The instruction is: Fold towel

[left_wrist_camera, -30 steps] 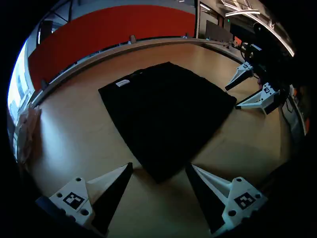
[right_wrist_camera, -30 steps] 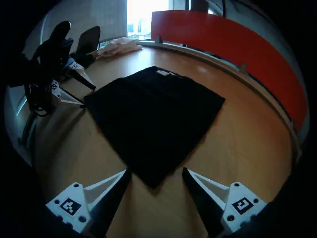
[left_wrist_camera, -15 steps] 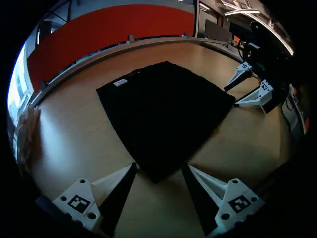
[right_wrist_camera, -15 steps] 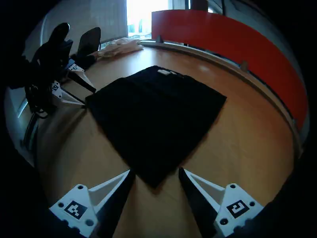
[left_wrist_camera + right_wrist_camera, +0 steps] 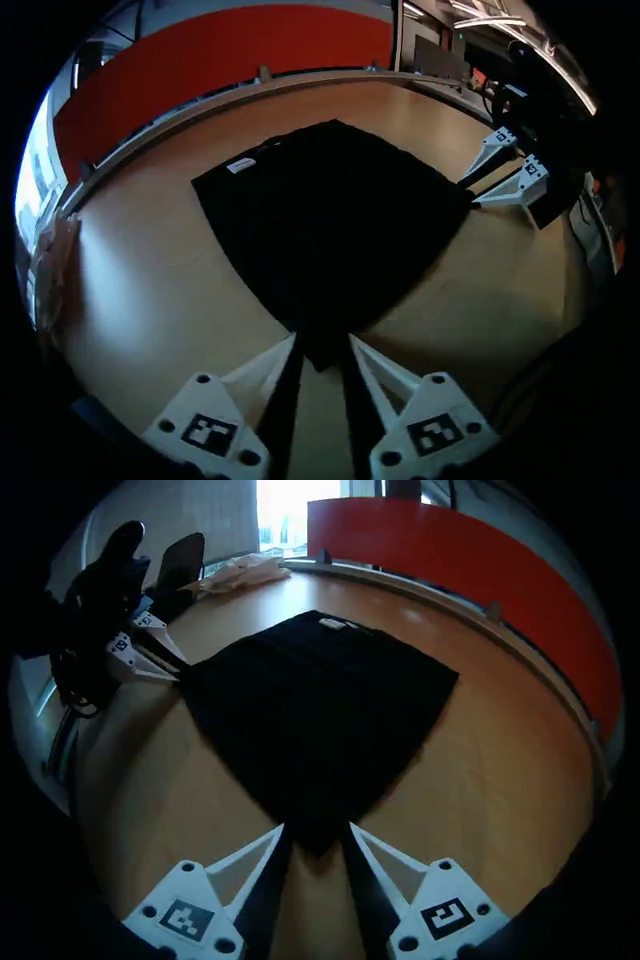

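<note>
A black towel [image 5: 328, 208] lies flat mid-frame on a broad pale-wood counter [image 5: 152, 272], with a long red partition [image 5: 216, 56] along the far edge at the top. In the right gripper view a bright window [image 5: 296, 512] and dark chairs [image 5: 180, 560] sit upper left. At bottom centre, the left gripper [image 5: 322, 344] and right gripper [image 5: 316, 828] each have their fingers set narrow about a towel corner. I cannot tell whether they pinch it.

- No legible text, number or brand in either view.
- Square black-and-white markers [image 5: 210, 433] on left gripper [image 5: 320, 346] and right gripper [image 5: 318, 830]: coded patterns, no characters.
- White tag [image 5: 241, 166] on towel [image 5: 336, 216]: too small to read.
</note>
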Tool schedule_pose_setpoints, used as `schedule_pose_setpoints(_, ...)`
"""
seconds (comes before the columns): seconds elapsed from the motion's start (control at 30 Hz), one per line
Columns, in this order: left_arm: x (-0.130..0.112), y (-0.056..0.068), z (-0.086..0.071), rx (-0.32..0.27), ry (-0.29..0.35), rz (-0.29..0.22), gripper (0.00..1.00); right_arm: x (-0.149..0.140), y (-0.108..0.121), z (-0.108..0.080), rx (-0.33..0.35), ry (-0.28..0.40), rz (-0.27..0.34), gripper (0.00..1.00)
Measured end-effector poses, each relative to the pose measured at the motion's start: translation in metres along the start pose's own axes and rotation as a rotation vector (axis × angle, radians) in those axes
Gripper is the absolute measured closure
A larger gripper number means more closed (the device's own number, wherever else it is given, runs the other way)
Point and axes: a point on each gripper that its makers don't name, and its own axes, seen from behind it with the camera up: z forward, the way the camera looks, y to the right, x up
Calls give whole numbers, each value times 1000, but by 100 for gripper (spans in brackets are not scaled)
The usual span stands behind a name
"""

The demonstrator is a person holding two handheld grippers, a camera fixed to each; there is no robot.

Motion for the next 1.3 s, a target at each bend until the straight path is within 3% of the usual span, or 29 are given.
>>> schedule_pose_setpoints(0.33, 2, 2, 1, -13, -15, -39, 85, 0, -1, -1, 2, -14, 21, 83)
schedule_pose_setpoints(0.7, 8, 6, -2, -24, -15, -40, 87, 3, -1, -9, -15, 8, 44, 84)
schedule_pose_setpoints(1.3, 42, 12, -40, -31, 22, -63, 87, 41, 0, -54, -36, 70, 41, 84)
